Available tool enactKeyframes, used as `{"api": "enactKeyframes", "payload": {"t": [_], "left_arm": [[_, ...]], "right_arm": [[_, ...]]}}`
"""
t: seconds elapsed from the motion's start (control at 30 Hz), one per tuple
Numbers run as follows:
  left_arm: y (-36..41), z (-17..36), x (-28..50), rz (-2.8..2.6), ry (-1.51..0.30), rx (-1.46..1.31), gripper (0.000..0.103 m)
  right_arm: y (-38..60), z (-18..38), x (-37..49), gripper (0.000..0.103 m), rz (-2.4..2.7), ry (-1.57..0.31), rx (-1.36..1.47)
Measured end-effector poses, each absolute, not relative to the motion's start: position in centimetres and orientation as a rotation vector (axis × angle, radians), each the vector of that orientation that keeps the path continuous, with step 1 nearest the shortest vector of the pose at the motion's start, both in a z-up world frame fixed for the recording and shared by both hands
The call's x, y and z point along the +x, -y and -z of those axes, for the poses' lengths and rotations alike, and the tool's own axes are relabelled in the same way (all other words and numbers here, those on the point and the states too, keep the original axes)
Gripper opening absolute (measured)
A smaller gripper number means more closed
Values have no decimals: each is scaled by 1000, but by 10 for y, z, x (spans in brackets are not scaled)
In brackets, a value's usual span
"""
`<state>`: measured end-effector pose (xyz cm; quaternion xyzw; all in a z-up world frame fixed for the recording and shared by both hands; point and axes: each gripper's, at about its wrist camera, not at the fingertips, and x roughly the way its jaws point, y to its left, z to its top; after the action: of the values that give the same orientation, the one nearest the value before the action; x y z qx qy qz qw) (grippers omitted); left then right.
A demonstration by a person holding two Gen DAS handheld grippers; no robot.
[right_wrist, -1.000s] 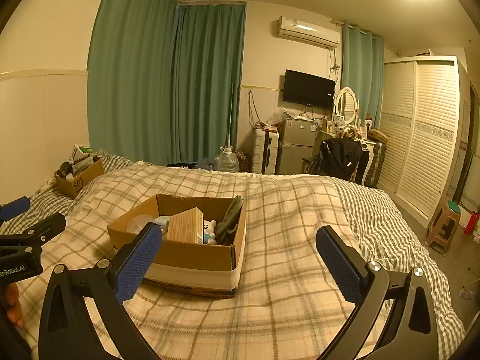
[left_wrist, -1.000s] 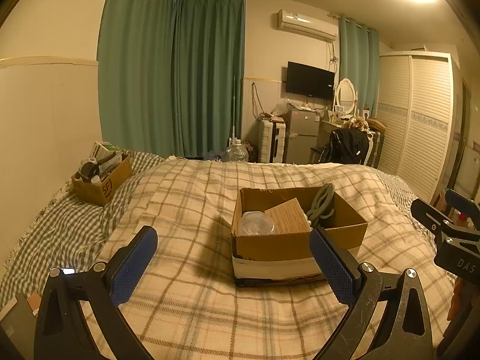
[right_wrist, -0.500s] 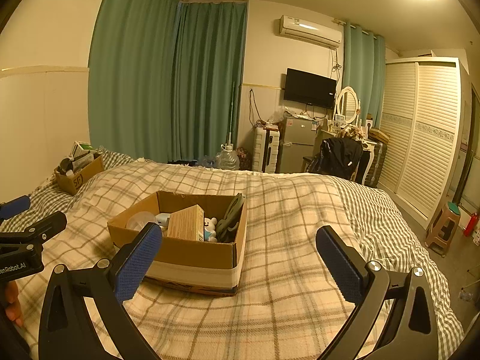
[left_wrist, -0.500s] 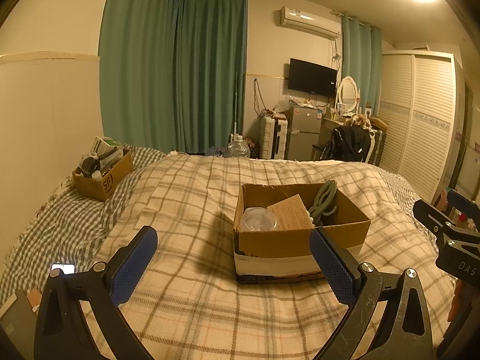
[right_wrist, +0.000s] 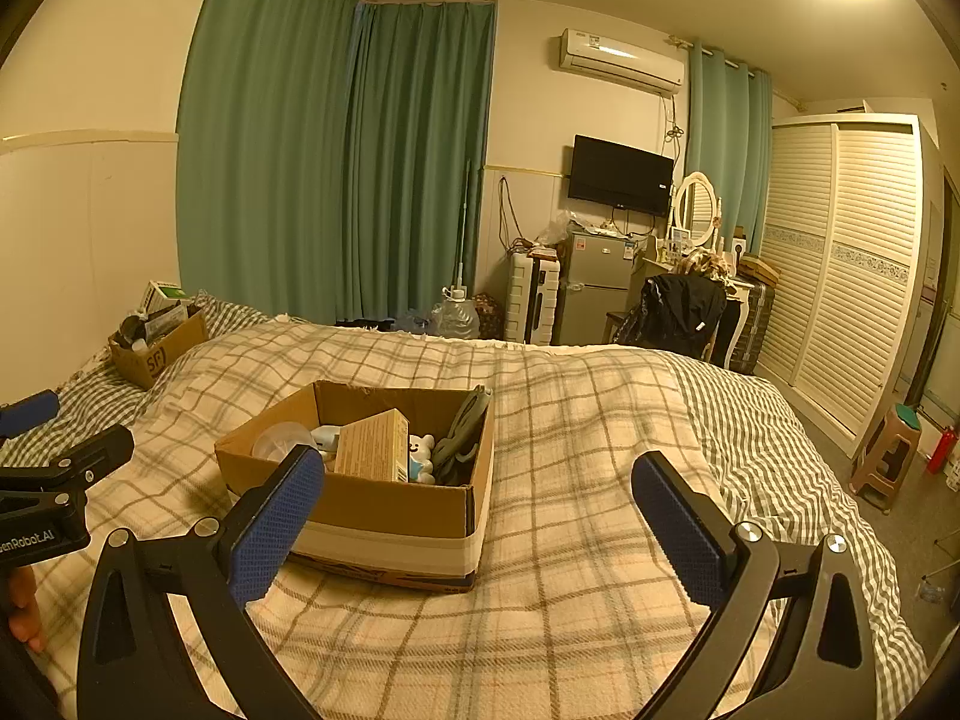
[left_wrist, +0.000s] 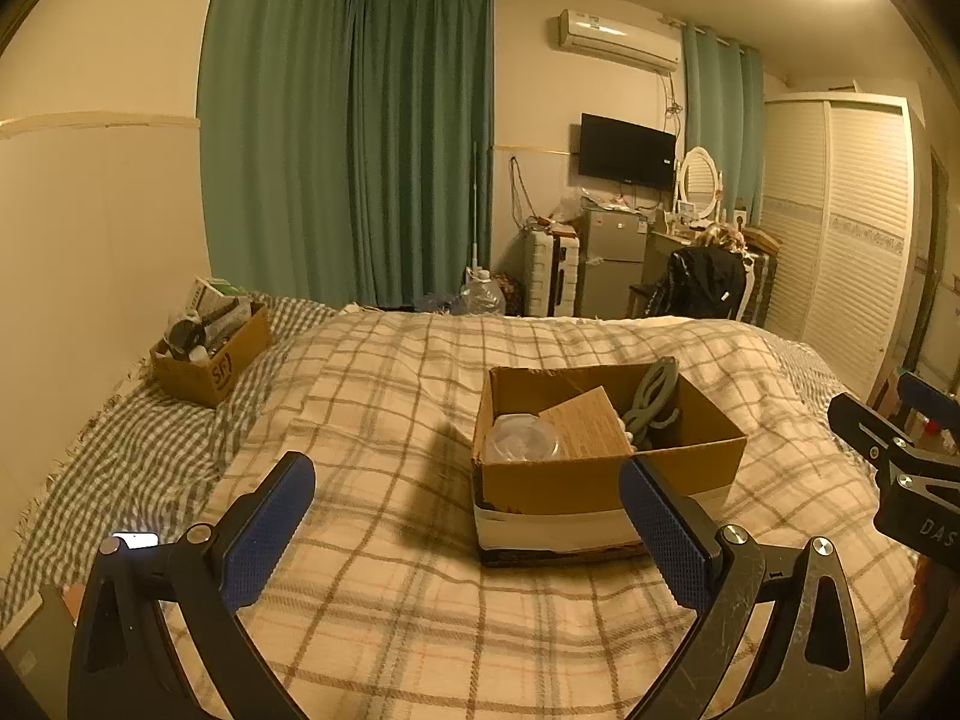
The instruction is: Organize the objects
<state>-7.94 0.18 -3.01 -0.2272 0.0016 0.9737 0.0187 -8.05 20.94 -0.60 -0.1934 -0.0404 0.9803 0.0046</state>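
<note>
**Two spread grippers over a box on the bed**

Green curtains [left_wrist: 360, 150] back a bedroom where a plaid blanket [left_wrist: 390, 408] covers the bed, and an open cardboard box [left_wrist: 600, 480] sits on that blanket; everything below is placed relative to this box.

Seen from the left wrist, the left hand-held gripper [left_wrist: 468, 531] hovers just in front of the box, its blue-padded fingers spread wide with nothing between them, the right pad overlapping the box's near wall. Inside the box lie a clear plastic lid [left_wrist: 519, 438] at the left, a tan carton [left_wrist: 591, 426] in the middle and a grey-green looped item [left_wrist: 651, 396] against the right side. This view alone shows a lit phone screen [left_wrist: 135, 539] on the bed, well to the left of the box and nearer the camera. A smaller cardboard box [left_wrist: 210, 360] packed with odds and ends stands far to the left of the main box, by the wall.

From the right wrist, the right hand-held gripper [right_wrist: 477, 528] is also spread and empty, in front of the box [right_wrist: 390, 510] and to its right. Only this view reveals a small white figure [right_wrist: 420, 456] tucked between the carton [right_wrist: 372, 447] and the grey-green item [right_wrist: 462, 432], and a stool [right_wrist: 888, 456] on the floor far to the right of the box. Each view catches the other gripper at its edge.
</note>
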Motion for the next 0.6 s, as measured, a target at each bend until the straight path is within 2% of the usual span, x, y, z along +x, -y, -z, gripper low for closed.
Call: {"api": "enactKeyframes", "payload": {"t": [0.6], "left_arm": [[0, 34, -81, -3035, 26, -749, 103]], "right_arm": [[-208, 10, -81, 103, -3065, 138, -624]]}}
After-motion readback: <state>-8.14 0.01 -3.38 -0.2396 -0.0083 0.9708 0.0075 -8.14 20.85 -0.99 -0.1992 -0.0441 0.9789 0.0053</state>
